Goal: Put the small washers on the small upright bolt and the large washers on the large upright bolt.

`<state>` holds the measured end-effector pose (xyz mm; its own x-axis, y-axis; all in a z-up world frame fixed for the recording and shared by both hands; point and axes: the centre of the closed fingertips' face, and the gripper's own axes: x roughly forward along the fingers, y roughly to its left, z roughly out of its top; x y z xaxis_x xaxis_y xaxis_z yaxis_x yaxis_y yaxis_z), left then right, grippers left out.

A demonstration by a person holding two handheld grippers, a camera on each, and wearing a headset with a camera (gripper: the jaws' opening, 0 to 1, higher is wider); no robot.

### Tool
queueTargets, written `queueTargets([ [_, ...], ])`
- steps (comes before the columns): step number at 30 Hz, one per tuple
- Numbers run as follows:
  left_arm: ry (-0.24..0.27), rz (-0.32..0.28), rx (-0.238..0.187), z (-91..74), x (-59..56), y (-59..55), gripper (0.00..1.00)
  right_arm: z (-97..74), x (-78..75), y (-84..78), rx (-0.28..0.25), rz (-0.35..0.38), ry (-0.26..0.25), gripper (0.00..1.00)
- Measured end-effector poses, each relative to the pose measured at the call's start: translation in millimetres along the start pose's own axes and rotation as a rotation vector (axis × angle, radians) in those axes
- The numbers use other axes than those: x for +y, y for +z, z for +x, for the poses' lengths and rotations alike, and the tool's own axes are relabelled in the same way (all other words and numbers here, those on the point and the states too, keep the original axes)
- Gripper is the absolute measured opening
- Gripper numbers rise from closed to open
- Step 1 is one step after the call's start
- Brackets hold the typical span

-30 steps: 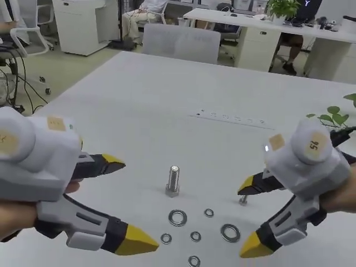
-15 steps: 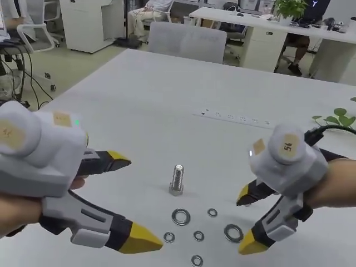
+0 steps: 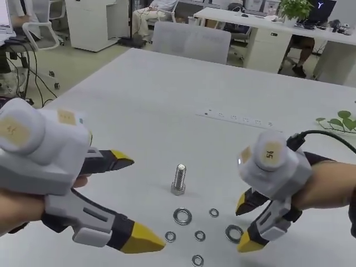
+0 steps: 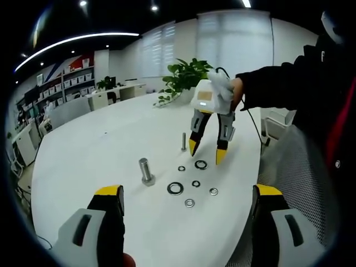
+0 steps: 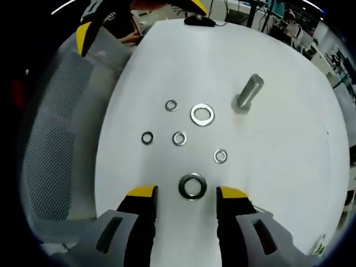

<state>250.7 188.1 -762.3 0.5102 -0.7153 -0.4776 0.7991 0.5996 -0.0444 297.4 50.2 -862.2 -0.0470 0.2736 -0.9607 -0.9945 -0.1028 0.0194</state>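
The head view looks forward and down over the bench (image 3: 167, 100), the left gripper view looks low across it, and the right gripper view peers down close, all sharing the washers (image 3: 182, 216) and large bolt (image 3: 178, 179).

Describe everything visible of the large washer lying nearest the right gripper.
The large washer is a flat grey metal ring with a round hole, darker-looking than the other large washer. It lies flat on the white table, with bare table around it. The right gripper hangs over it with jaws open, one yellow tip on each side; neither tip seems to touch it. It is on no bolt.
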Motion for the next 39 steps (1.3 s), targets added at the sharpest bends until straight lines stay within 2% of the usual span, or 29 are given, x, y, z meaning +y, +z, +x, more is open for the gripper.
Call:
queueTargets([
  [12, -0.012, 0.000, 0.002, 3.5, -2.5, -0.4, 0.96, 5.3, -2.6, -3.6, 0.044, -0.010, -0.003, 0.36],
  [39, -0.011, -0.001, -0.007, 3.4, -2.4, 0.5, 0.96, 17.4, -7.3, -6.0, 0.096, -0.019, 0.005, 0.33],
])
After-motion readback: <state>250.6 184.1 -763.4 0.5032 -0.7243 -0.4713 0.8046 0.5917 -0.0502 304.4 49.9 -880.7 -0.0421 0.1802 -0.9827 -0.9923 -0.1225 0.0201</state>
